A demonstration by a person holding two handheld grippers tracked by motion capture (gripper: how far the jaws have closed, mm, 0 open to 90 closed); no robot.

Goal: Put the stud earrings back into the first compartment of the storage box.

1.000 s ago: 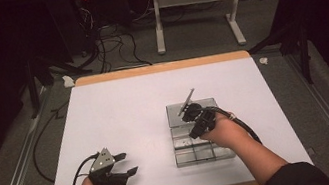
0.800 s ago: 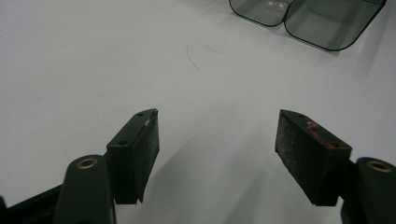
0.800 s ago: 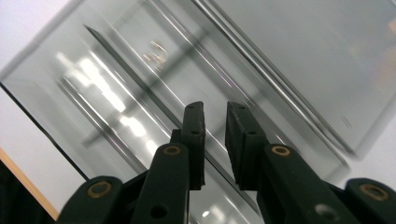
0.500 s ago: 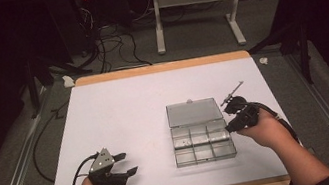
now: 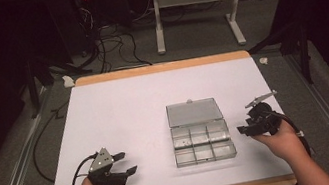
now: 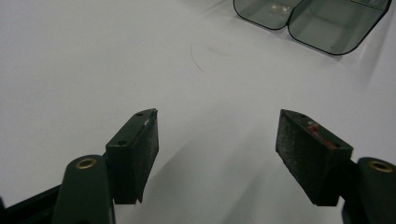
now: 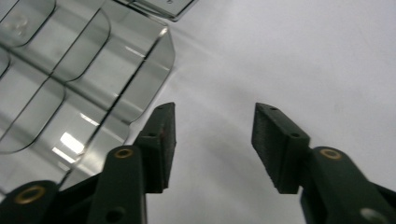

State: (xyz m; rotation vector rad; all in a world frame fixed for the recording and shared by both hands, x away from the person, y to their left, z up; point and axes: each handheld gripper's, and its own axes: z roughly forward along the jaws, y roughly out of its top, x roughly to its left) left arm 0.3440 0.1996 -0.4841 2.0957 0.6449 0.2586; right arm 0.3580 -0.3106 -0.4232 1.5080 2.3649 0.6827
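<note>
Pretty dark room overall. The white-topped table with a light wooden edge (image 5: 163, 67) sits on grey carpet floor (image 5: 12, 163). Behind the table there's a tangle of black cables (image 5: 107, 36) and a white metal desk frame (image 5: 194, 11). A metal floor rail (image 5: 10, 184) runs along the side.

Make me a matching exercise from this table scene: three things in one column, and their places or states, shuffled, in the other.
1. compartment box
2. left gripper
3. right gripper

A. near the table's front left, jaws open
B. mid-table, lid folded back flat
C. just right of the box, jaws open over bare tabletop, just been opening

Pairs: 1-B, 2-A, 3-C
</note>
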